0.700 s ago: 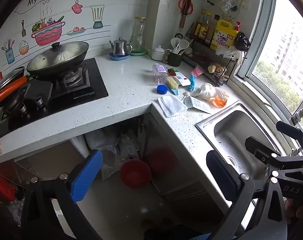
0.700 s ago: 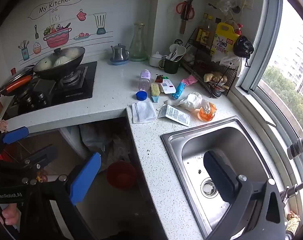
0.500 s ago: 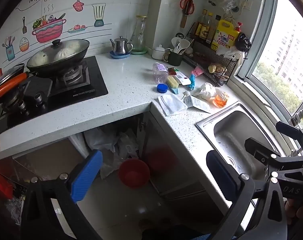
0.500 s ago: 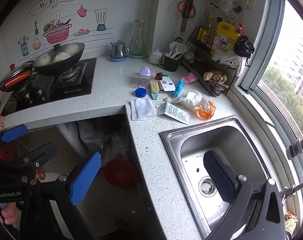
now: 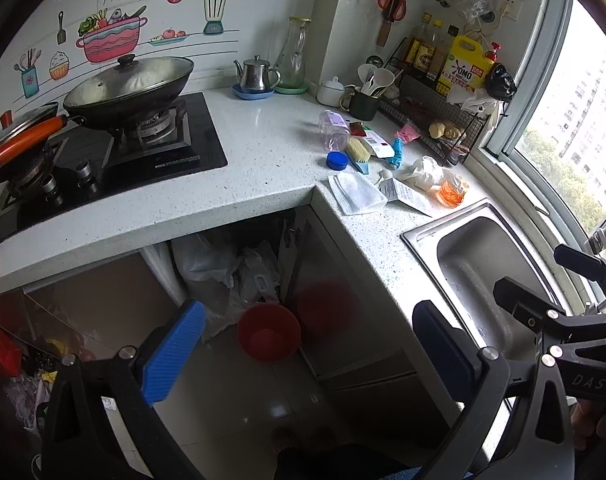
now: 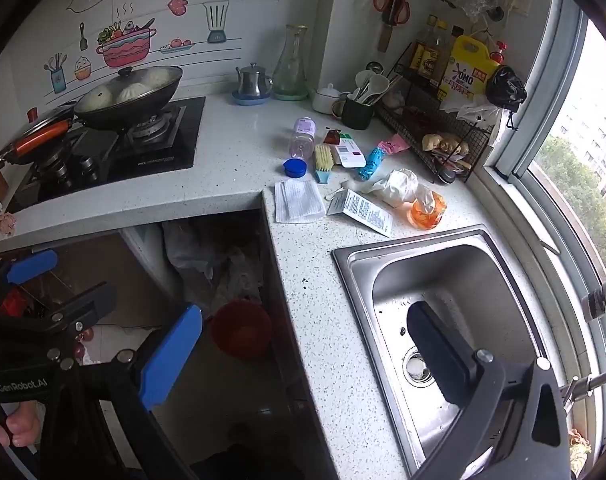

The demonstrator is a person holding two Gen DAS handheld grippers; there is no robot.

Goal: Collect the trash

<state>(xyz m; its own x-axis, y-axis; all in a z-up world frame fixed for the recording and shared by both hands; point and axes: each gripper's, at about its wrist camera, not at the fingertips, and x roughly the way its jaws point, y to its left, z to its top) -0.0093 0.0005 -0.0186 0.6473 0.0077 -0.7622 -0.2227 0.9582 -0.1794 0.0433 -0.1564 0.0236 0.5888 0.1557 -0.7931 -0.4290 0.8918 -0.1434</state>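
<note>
Trash lies on the white counter corner: an empty plastic bottle on its side, its blue cap, a white folded sheet, a printed paper, a crumpled white bag, an orange bag and a blue wrapper. The same pile shows in the left wrist view, with the bottle and sheet. A red bin stands on the floor under the counter. My left gripper and right gripper are open, empty and well short of the trash.
A steel sink is at the right. A gas hob with a lidded wok is at the left. A kettle, glass carafe, utensil mug and wire rack line the back. Plastic bags lie under the counter.
Both grippers have moved slightly forward and lower towards the counter corner; the scene has shifted little. Both stay open and empty.
</note>
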